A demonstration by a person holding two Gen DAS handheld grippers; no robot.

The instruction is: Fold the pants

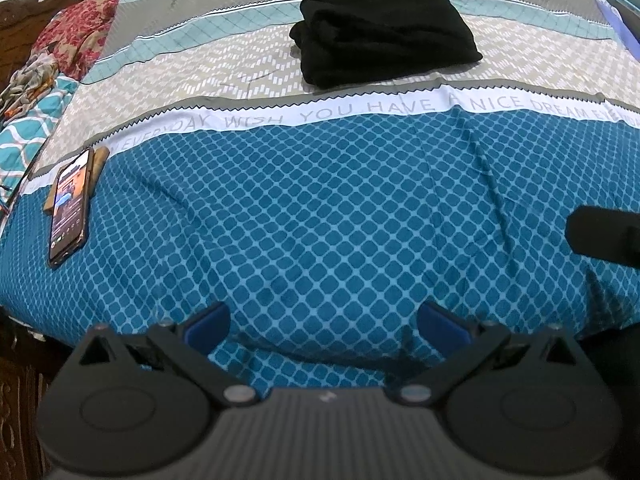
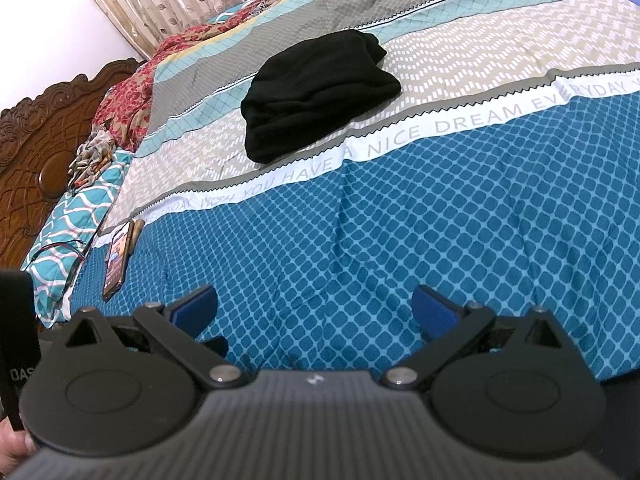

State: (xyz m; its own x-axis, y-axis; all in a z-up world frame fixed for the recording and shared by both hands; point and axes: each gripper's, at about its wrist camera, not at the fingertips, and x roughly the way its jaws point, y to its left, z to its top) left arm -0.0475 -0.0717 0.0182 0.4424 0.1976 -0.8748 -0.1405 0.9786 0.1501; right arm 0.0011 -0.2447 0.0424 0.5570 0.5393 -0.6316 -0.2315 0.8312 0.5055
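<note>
Black pants (image 1: 384, 32) lie folded into a compact stack on the patterned bedspread, far ahead; they also show in the right wrist view (image 2: 316, 96). My left gripper (image 1: 322, 324) is open and empty, low over the blue diamond part of the bedspread near the front edge, well short of the pants. My right gripper (image 2: 314, 310) is open and empty too, also near the front edge. A black part of the right gripper (image 1: 604, 236) shows at the right edge of the left wrist view.
A phone (image 1: 70, 208) with a lit screen lies at the left on the bedspread (image 1: 320, 200), also in the right wrist view (image 2: 118, 260). Crumpled red floral cloth (image 2: 128, 104) and a carved wooden headboard (image 2: 36, 140) are at the far left.
</note>
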